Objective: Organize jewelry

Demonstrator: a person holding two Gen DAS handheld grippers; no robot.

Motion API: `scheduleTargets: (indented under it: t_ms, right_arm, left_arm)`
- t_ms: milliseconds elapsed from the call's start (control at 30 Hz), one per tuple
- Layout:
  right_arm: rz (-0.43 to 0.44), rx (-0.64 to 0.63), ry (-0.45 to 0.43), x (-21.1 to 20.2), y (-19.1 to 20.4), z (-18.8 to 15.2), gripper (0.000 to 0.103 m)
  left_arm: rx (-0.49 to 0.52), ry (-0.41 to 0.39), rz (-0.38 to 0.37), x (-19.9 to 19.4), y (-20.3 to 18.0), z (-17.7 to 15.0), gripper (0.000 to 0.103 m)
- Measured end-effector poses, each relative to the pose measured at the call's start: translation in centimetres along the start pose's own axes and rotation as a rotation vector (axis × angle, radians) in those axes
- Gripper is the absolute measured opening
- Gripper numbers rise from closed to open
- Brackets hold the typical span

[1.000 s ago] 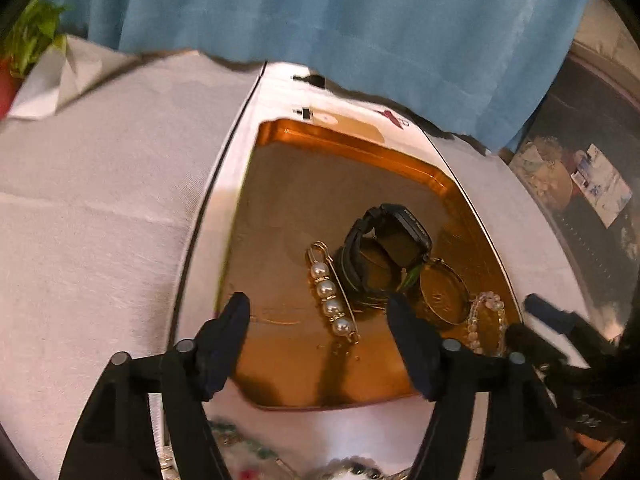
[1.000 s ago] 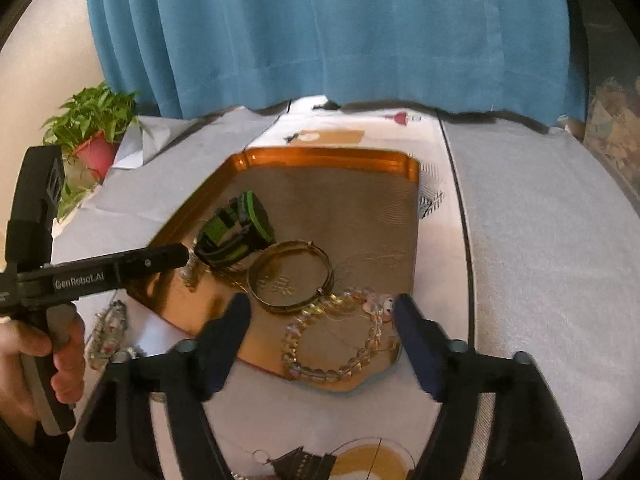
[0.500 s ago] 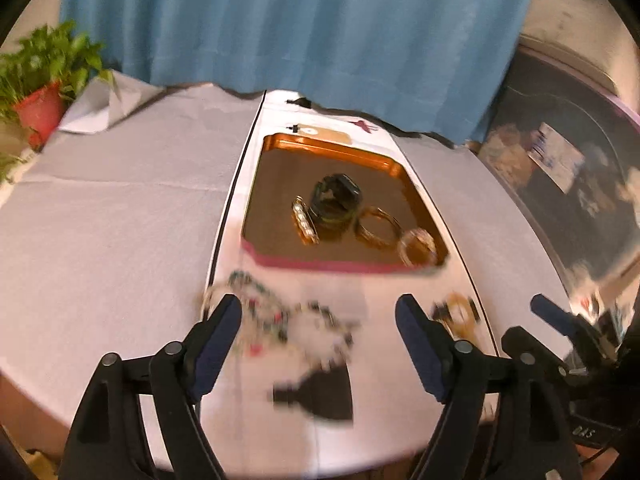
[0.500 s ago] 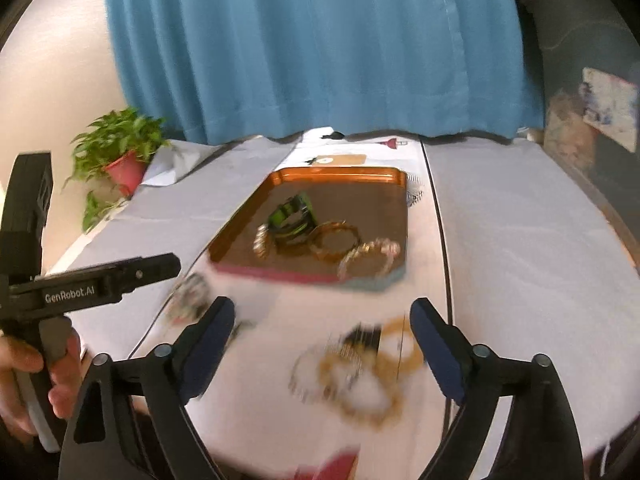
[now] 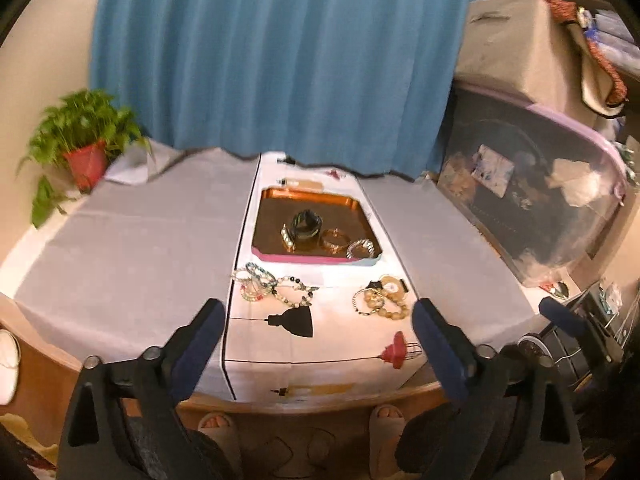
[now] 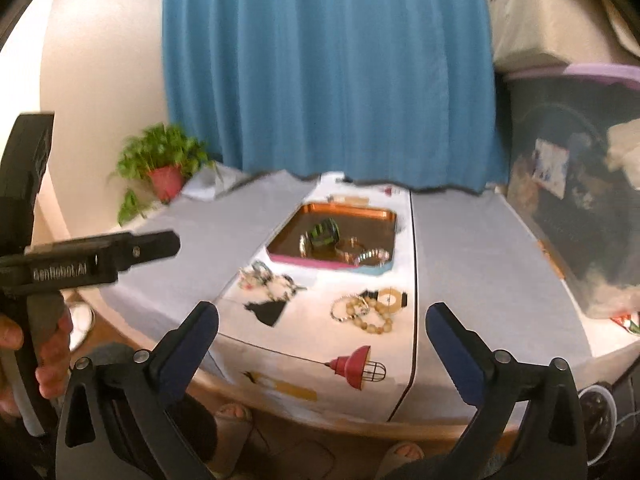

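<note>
above the surface [image 5: 120,248] i hold both grippers, left gripper [image 5: 316,344] and right gripper [image 6: 322,340]. their fingers have just been opening and hold nothing. jewelry sits in the tray [image 5: 312,196].

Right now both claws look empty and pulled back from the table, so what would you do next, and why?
Probably bring the left gripper down to the bead pile nearest it: both grippers are open and empty, and that jewelry lies outside the copper tray.
</note>
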State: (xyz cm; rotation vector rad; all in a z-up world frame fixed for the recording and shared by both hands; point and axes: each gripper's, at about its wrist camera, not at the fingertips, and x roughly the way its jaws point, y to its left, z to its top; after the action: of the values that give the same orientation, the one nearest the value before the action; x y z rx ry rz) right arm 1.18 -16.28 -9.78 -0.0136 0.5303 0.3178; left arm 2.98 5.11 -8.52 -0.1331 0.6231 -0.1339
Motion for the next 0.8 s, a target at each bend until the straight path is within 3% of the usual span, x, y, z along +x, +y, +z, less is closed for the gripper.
scheduleTargets:
  t_ms: [133, 233, 333, 400, 533, 700, 800]
  right_arm:
    - [0.003, 0.034, -0.035, -3.3, -0.1, 0.8, 0.103]
    - [0.002, 0.041, -0.027, -4.7, -0.5, 1.4, 0.103]
    - [-0.014, 0.011, -0.035, -5.5, -0.4, 1.4, 0.103]
    - [-0.032, -0.017, -0.032, -5.5, -0.1, 1.0, 0.103]
    - [0.012, -0.031, -0.046, -4.8, 0.2, -0.6, 0.103]
    - [0.031, -0.043, -0.005, -1.9, -0.3, -1.9, 0.102]
    - [0.048, -0.042, 0.009, 0.4, -1.2, -2.7, 0.101]
  left_arm:
    - [0.060, -0.046, -0.003, -3.2, -1.3, 0.0, 0.102]
    - [0.053, -0.020, -0.006, -4.0, -1.7, -0.2, 0.102]
    - [0.033, 0.000, -0.068, -4.1, -1.2, -1.1, 0.102]
    - [0.021, 0.007, -0.087, -3.4, -0.7, -1.6, 0.102]
    - [0.005, 0.041, -0.050, -1.1, 0.8, -2.5, 0.102]
    - [-0.010, 0.076, -0.158, 2.2, 2.9, -3.3, 0.102]
    - [0.058, 0.101, -0.089, 4.8, 2.7, -4.1, 0.100]
